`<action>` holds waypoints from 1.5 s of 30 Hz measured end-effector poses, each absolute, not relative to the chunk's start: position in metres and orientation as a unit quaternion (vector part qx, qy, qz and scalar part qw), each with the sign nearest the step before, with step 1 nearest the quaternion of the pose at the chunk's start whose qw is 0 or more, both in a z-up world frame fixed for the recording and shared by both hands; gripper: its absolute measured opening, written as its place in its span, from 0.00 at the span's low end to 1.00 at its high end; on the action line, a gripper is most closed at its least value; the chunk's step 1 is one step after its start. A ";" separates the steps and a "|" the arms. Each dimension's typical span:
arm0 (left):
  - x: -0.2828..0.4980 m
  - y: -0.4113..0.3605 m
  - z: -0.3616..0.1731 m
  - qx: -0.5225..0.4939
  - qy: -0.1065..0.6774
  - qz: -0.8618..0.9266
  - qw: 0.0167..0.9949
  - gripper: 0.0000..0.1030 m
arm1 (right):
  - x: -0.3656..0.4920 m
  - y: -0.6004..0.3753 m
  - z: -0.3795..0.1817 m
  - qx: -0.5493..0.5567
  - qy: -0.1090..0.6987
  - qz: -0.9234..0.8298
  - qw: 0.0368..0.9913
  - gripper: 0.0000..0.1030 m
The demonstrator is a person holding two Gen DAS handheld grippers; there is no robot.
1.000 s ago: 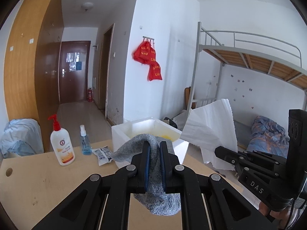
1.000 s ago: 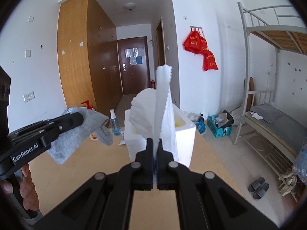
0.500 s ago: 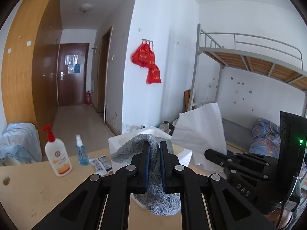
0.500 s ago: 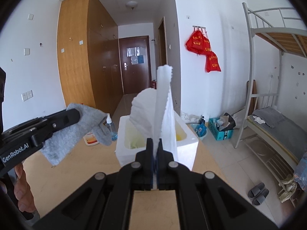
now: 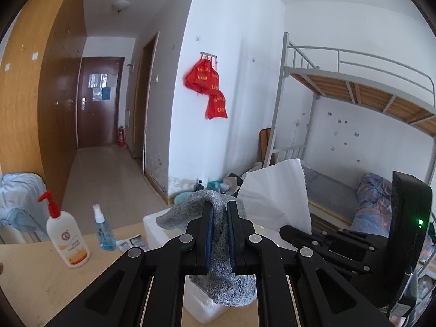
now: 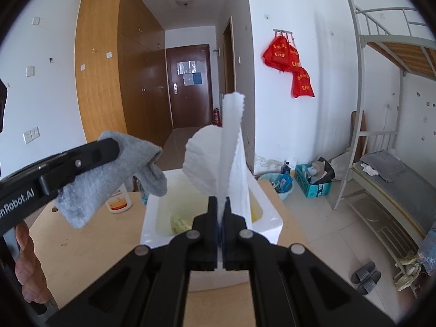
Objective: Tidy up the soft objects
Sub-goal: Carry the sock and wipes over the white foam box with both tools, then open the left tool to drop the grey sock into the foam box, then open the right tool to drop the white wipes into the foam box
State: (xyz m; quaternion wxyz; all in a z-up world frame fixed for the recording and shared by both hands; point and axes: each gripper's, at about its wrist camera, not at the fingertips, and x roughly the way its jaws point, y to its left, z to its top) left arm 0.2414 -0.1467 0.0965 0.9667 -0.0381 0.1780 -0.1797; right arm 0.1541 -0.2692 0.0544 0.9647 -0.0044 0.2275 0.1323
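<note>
Grey knitted sock [image 5: 218,248] hanging limp, white paper towel [image 6: 231,147] standing upright, both above open white foam box [image 6: 269,223]

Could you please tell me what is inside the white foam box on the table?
The white foam box has a yellowish lining with something yellow-green lying at the bottom. The right gripper and its white paper towel hide the rest.

Grey knit sock [image 5: 220,272], mottled light and dark, clamped in black left gripper [image 5: 220,215] with blue pads. Plain white paper towel [image 6: 231,163] in black right gripper [image 6: 220,212]. White foam box [image 6: 269,218], yellowish inside. Tan wood table [image 6: 81,245]. At 9 o'clock: white pump bottle [image 5: 66,238] with red pump, orange base; clear blue spray bottle [image 5: 102,231]. Red bags [image 6: 291,62], yellow print, at 1 o'clock.
</note>
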 end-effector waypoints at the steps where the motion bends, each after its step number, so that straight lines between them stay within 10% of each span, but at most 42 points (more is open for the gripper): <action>1: 0.245 -0.148 0.096 -0.038 0.180 -0.181 0.966 0.10 | 0.155 -0.269 0.054 -0.004 0.227 0.132 0.965 0.03; 31: 0.311 -0.163 0.058 -0.029 0.240 -0.183 0.953 0.12 | 0.188 -0.271 0.049 0.009 0.247 0.129 0.960 0.03; 33: 0.315 -0.162 0.058 -0.027 0.247 -0.178 0.952 0.23 | 0.188 -0.271 0.049 0.009 0.247 0.129 0.961 0.03; 37: 0.306 -0.158 0.065 -0.021 0.214 -0.160 0.963 0.96 | 0.188 -0.273 0.051 0.011 0.244 0.125 0.962 0.03; 45: 0.301 -0.148 0.073 -0.014 0.194 -0.127 0.973 1.00 | 0.191 -0.270 0.048 0.011 0.246 0.125 0.961 0.03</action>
